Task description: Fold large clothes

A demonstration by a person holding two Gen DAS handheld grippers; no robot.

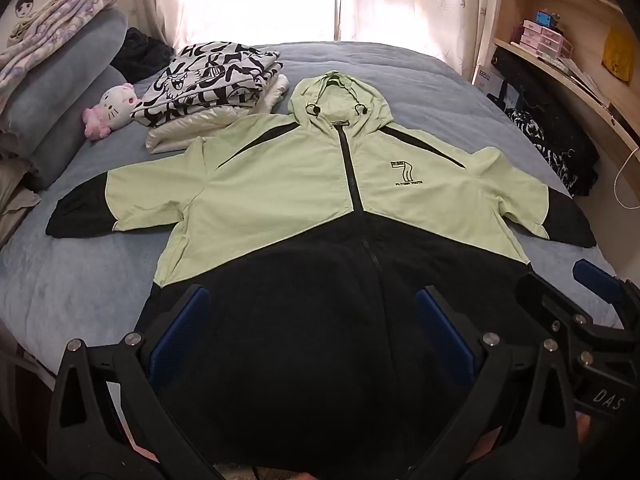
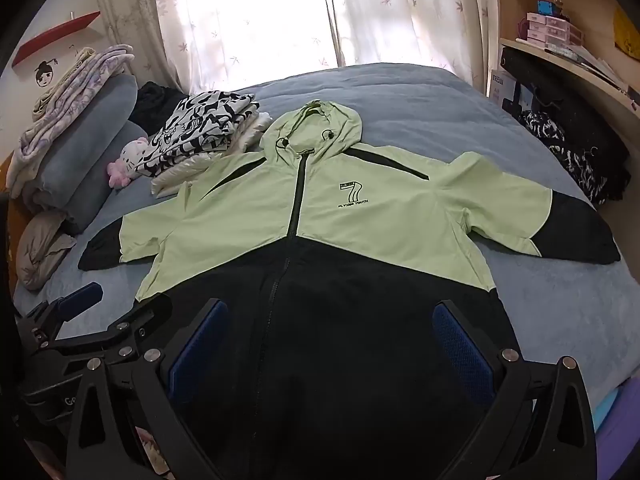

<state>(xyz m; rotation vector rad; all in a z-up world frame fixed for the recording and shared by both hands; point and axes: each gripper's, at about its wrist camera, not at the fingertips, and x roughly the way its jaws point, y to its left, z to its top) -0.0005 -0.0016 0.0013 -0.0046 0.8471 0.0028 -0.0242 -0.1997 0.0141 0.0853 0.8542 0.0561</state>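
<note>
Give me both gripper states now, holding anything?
Left gripper: open, jaws wide, holding nothing, above the black hem of the green-and-black hooded jacket.
Right gripper: open, jaws wide, holding nothing, over the same hem.

Matt thin cloth jacket (image 1: 280,184), soft napped blue bedspread (image 1: 440,80), glossy white padded garment (image 1: 180,130)

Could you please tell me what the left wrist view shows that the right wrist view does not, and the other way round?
Only the left wrist view shows the white cable by the shelves. Only the right wrist view shows the red wall shelf and a purple item at the bed's edge. Both share the green and black jacket spread flat on the bed, the folded clothes stack, the plush toy, and both open grippers: left, right.
</note>
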